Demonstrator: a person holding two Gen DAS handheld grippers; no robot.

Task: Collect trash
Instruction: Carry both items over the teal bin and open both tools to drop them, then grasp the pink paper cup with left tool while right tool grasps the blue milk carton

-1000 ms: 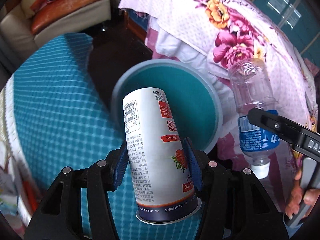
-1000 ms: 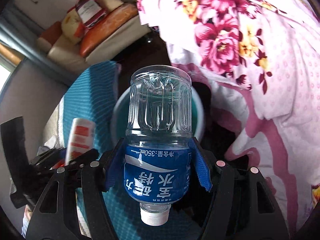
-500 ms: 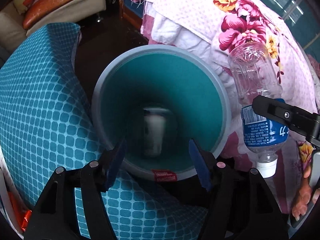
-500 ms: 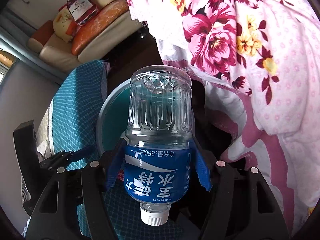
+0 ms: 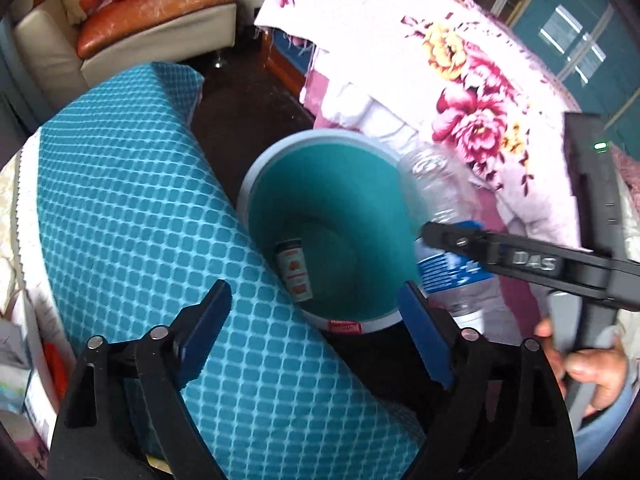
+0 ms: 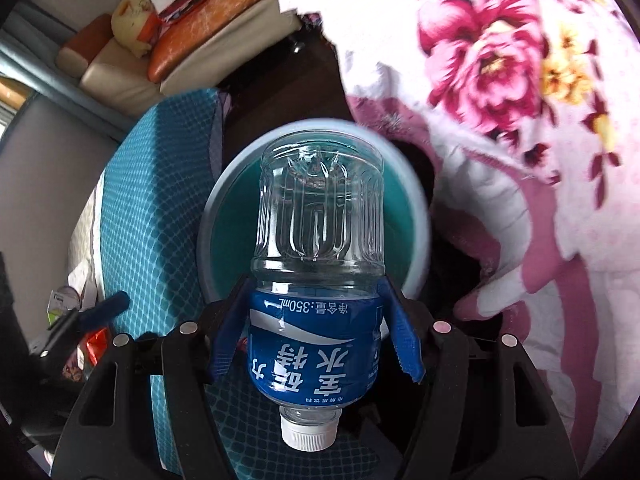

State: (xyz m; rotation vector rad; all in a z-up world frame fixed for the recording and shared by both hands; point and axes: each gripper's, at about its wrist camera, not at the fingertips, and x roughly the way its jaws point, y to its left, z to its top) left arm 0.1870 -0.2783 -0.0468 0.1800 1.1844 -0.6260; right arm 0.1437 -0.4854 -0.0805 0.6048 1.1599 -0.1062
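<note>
bin: teal inside, pale grey rim, ahead of left claw | can: white, red print | bottle: clear, blue label, white cap | cushion: teal, checked | blanket: pink-white, magenta flowers

Bottle: clear ribbed plastic, glossy; blue glossy film label; white ridged plastic cap. Bin: smooth plastic, teal inside, pale matt rim. Can in bin: printed wrap, slight sheen. Left gripper: matt black plastic frame, silver metal rivets, blue ridged rubbery pads. Right gripper: same make. Teal cover: woven cloth, raised grid texture. Floral blanket: soft fuzzy cloth, matt. Sofa: worn glossy leather, creased orange seat.
</note>
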